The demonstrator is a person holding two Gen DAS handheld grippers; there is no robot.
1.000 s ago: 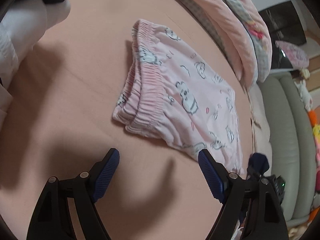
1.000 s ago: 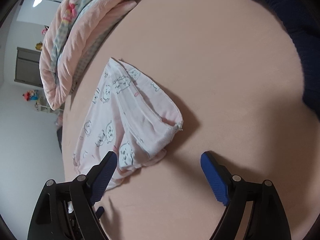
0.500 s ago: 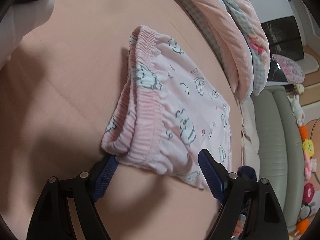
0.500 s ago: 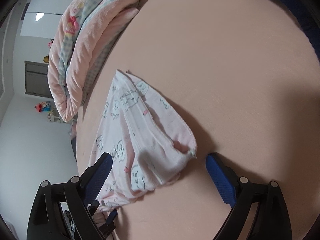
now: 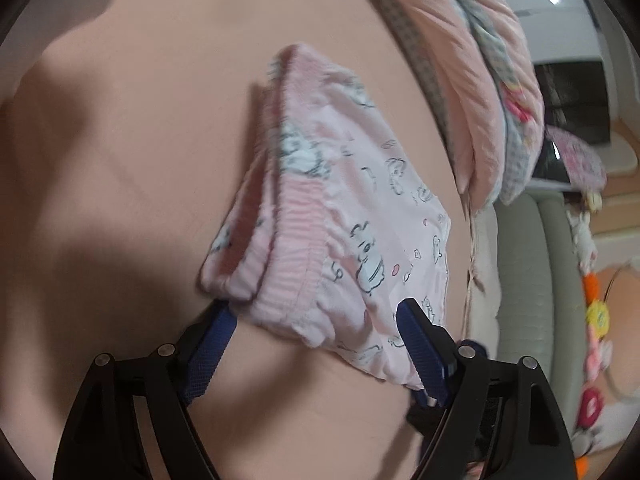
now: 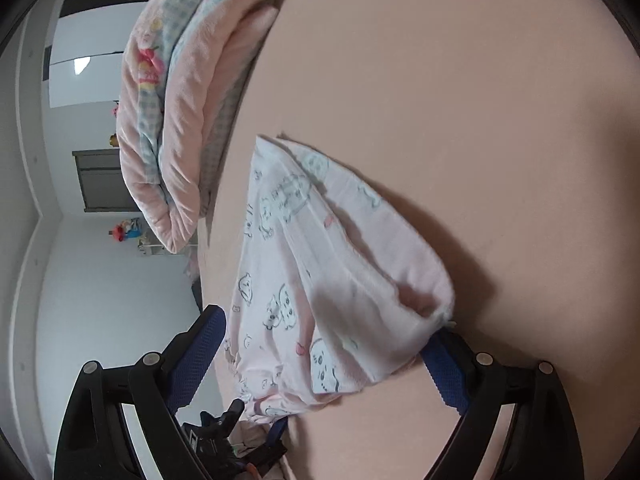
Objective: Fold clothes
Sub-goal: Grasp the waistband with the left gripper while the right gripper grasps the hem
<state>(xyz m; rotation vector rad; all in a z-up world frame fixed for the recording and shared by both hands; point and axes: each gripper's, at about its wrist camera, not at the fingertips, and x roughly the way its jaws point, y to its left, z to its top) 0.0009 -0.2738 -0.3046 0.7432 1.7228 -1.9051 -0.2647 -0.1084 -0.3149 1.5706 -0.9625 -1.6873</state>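
Left tongs [image 5: 316, 322] released, right tongs [image 6: 332, 330] released, pink shorts [image 5: 340, 216] between both pairs

Both wrist views look steeply down, close, from opposite ends onto the same pink shorts [image 5: 340, 216] [image 6: 320, 280].

Dim, soft indoor light; broad shadows pooling over the peach-pink bedsheet [image 5: 140, 140]; left view motion-blurred; heavy fisheye bending and black vignette at edges.

Soft matt cotton shorts [image 5: 344, 216] (ribbed waistband) on smooth cloth bedsheet [image 5: 140, 160].
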